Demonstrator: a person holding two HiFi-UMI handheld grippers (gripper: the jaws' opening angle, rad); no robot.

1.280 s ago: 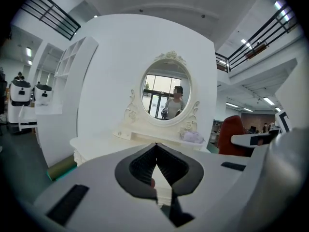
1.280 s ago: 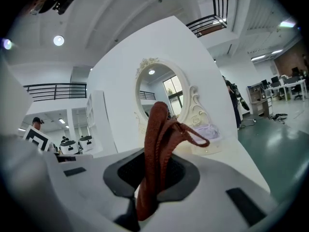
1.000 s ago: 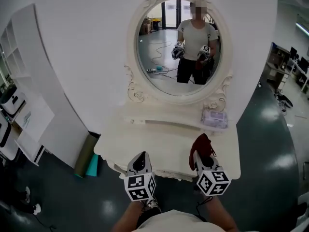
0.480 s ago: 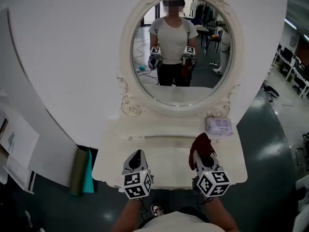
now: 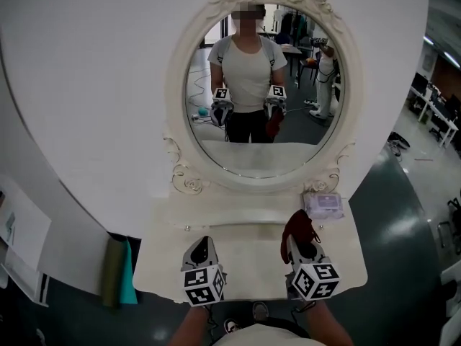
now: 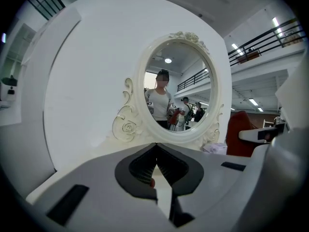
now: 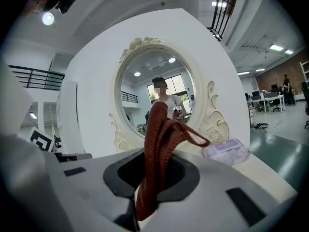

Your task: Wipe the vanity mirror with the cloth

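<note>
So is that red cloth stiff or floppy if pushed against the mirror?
Probably floppy: the red cloth bunches and loops limply above the right gripper, so it should flatten against the vanity mirror. Its woven look suggests it grips rather than slides.

The lower end of the cloth [image 7: 157,144] is hidden between the jaws of the right claw [image 7: 147,182], and the print on the packet [image 5: 323,205] on the counter [image 5: 245,259] is too small to read.

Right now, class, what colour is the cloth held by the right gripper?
The cloth is dark red, rust-toned; the right gripper view shows it best.
</note>
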